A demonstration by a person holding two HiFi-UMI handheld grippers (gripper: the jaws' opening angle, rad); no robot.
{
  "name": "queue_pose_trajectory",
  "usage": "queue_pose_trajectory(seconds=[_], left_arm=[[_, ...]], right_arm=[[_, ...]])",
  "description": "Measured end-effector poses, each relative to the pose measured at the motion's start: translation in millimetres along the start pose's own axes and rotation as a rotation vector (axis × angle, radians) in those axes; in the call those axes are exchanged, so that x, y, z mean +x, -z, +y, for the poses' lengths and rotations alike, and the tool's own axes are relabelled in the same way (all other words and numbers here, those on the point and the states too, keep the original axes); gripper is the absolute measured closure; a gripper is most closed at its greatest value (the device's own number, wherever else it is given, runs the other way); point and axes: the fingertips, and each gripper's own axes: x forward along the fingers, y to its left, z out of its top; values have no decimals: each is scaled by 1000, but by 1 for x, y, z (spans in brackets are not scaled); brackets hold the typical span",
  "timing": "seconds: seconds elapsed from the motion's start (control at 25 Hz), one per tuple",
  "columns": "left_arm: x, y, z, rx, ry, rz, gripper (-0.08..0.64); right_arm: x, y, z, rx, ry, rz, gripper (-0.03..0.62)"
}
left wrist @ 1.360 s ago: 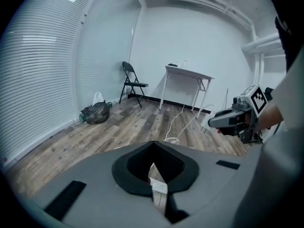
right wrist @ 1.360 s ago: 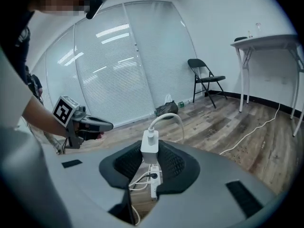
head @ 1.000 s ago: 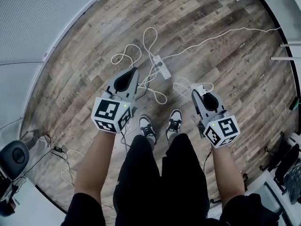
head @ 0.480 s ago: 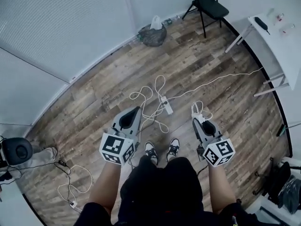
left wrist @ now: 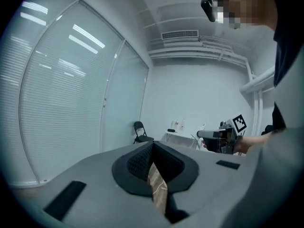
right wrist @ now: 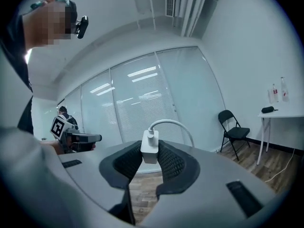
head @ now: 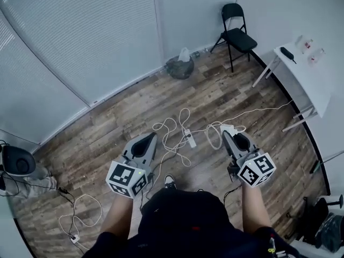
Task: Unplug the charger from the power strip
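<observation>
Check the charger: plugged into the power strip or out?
Out. The white charger sits clamped between the jaws of the right hand-held gripper, held aloft; the power strip lies apart on the floor.

- No word, brand name or number can be read in any of these views.
- The only printed signs are black-and-white square marker patterns. They stand on the faces of the cubes on the left gripper [head: 150, 137] and the right gripper [head: 226, 133], and they are blocky shapes, not letters or digits.
- Two bottles [head: 307, 43] at the far end of the white table [head: 312, 79] carry reddish labels, too small to read.
</observation>
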Motion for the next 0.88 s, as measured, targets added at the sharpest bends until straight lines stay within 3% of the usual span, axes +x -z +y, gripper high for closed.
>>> queue_pose_trajectory(seconds=[0.2,0.44,0.88], left_arm=[[-24,-39,-53,39,-33,-92,541],[-31,-42,-131,37,-112,-146,541],[-34,-61,-172,81,-105,-170,541]], right_arm=[[-44,-35,15,-85,-57,-32,485],[-113,-61,17,-168,-123,-38,485],[-154,-82,0,-220,-55,-113,485]])
